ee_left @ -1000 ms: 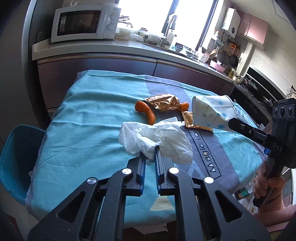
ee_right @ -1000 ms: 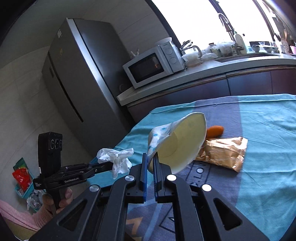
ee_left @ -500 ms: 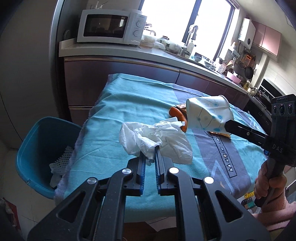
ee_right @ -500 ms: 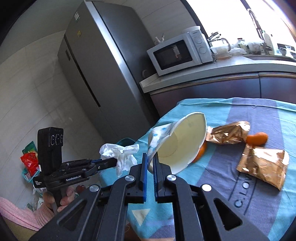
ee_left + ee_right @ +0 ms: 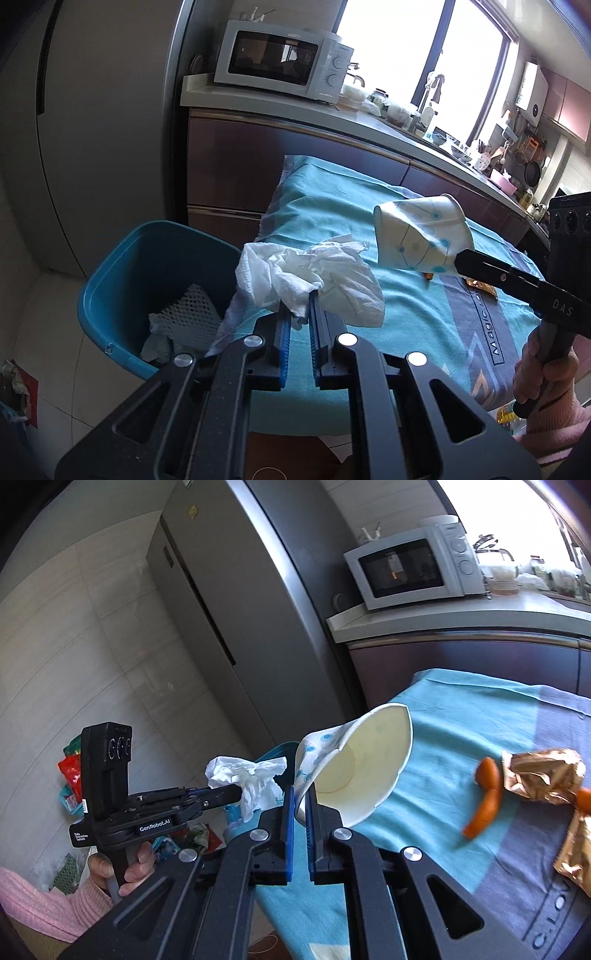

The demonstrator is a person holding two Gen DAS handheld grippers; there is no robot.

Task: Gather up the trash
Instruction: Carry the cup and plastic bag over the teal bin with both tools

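The left tool (image 5: 297, 295) was clamped on a crumpled white tissue (image 5: 310, 275), held above the worktop's (image 5: 332, 206) near edge, just beside the blue bin (image 5: 147, 266) on the floor. The right tool (image 5: 300, 794) pinched the wall of a squashed paper cup (image 5: 364, 764) in the air. Farther off, orange peel (image 5: 485, 797) and gold wrappers (image 5: 543, 775) lay on the teal cloth

I see a white microwave (image 5: 280, 61) on the kitchen counter (image 5: 369, 122), grey fridge (image 5: 236, 602) beside it, bright window (image 5: 424, 51) behind the sink tap (image 5: 430, 92). Teal-and-grey cloth (image 5: 417, 310) covers the desk. Pans (image 5: 532, 171) hang far right; tiled floor (image 5: 48, 332) below.
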